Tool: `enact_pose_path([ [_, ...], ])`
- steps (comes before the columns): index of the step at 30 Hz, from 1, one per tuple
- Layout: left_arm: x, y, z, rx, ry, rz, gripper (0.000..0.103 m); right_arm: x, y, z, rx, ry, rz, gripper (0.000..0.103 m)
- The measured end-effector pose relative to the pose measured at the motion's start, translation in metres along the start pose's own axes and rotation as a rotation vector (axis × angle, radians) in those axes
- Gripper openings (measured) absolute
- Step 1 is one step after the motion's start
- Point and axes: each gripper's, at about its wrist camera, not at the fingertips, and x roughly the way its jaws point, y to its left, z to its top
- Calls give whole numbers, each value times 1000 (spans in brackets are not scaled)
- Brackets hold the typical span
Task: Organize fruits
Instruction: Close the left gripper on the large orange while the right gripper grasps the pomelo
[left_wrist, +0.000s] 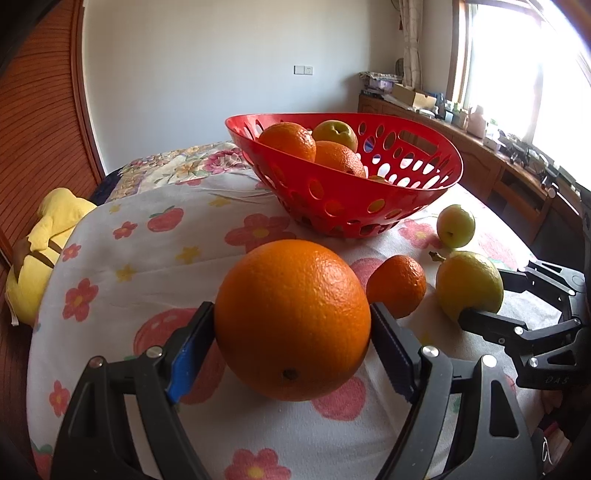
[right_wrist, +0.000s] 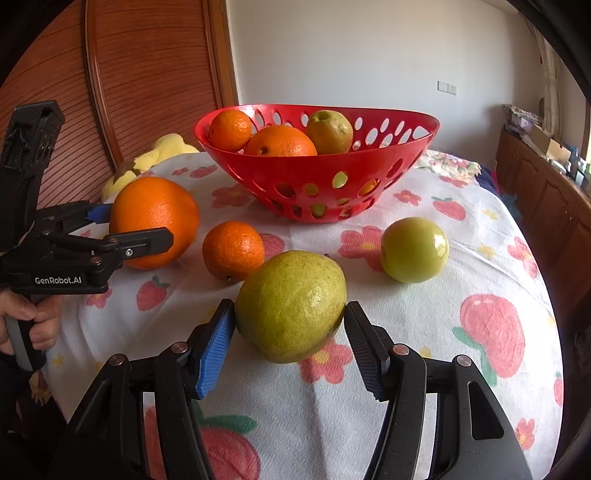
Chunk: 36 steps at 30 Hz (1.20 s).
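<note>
Clamped between the left gripper (left_wrist: 291, 328) pads sits a large orange (left_wrist: 292, 319), resting on the flowered cloth (left_wrist: 147, 258). Beside it, the right gripper (right_wrist: 290, 332) has its pads pressed against a yellow-green pear (right_wrist: 291, 304). A small orange (right_wrist: 233, 250) and a green apple (right_wrist: 414, 249) lie between them and the red basket (right_wrist: 317, 177), which holds more fruit. Wood panelling (right_wrist: 147, 74) stands left, cabinets (left_wrist: 498, 177) right.
</note>
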Motion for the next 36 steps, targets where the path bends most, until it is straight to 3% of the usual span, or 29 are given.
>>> enact_pose_path([
  [19,5,-6,2,28,-3,6,81,0,-1,1,3,1,2,62],
  [36,-22,1,-3,-26,-57,-51,80,-1,0,0,-1,-4,-18,62],
])
